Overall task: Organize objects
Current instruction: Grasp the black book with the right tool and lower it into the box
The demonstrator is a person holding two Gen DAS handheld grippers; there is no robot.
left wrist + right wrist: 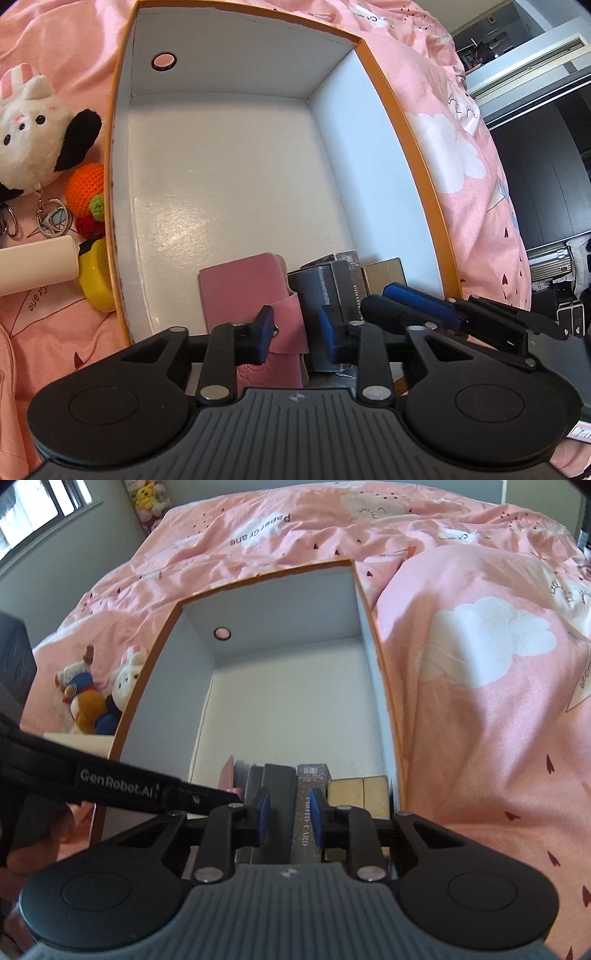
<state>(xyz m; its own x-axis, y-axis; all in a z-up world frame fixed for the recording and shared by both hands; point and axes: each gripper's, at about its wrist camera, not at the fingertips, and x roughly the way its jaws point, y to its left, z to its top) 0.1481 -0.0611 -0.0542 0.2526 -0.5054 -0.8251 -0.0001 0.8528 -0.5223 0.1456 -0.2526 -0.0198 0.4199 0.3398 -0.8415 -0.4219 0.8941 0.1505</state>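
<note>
A few small boxes [295,794] stand in the box [406,147], toys [33,122] still outside; both hand-held grippers, left [297,332] and right [288,812], are narrow, holding nothing clearly.

The box [229,177] is cardboard, its white floor faintly glossy. The quilt [480,709] is soft printed cloth. The plush [33,122] is fuzzy; the orange ball [85,188] crocheted yarn.
</note>
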